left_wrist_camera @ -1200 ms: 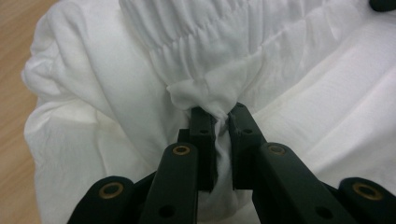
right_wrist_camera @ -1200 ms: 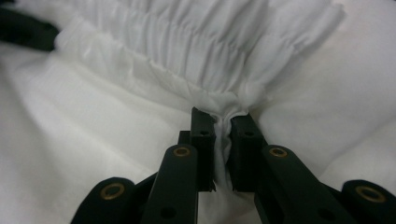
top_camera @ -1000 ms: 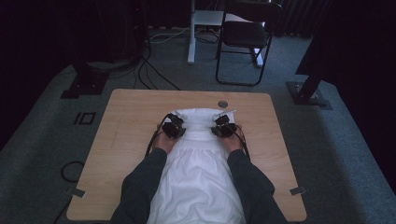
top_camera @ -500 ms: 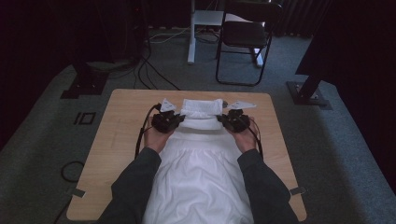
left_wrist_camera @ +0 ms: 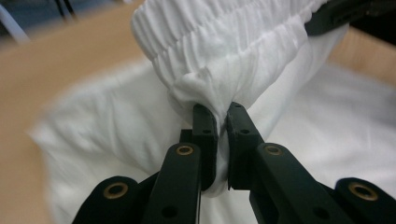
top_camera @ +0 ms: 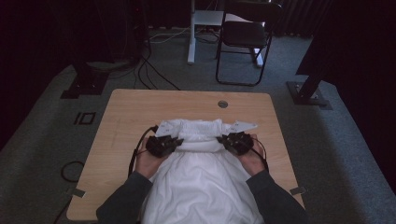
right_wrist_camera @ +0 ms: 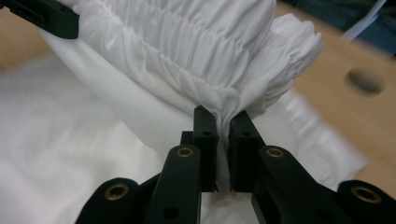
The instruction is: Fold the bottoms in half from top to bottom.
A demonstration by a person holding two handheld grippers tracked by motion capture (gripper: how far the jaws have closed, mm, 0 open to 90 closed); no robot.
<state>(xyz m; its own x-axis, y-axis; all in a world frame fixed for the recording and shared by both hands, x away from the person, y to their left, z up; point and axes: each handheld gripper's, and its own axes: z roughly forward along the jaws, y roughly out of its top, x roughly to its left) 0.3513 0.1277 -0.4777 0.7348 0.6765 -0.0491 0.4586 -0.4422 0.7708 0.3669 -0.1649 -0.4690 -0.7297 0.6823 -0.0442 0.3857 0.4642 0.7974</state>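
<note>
A white garment [top_camera: 201, 186] with a gathered elastic waistband [top_camera: 198, 128] lies on the wooden table [top_camera: 126, 112] and hangs over its near edge toward the person. My left gripper [top_camera: 163, 144] is shut on the left end of the waistband, with cloth bunched between its jaws [left_wrist_camera: 219, 112]. My right gripper [top_camera: 236, 142] is shut on the right end in the same way [right_wrist_camera: 223, 114]. The band [left_wrist_camera: 224, 42] is stretched between them and held above the rest of the cloth [right_wrist_camera: 60, 154]. A corner of the cloth [top_camera: 243, 126] sticks out to the right.
The table has a round hole [top_camera: 222, 104] near its far edge, with bare wood to the left, right and beyond. Behind the table stand a black chair [top_camera: 245, 35], floor cables [top_camera: 154, 77] and two stand bases [top_camera: 86, 84] [top_camera: 309, 95].
Both hands spread a little apart, then drew back toward the person. They carried the waistband with them and folded it over the rest of the garment.
</note>
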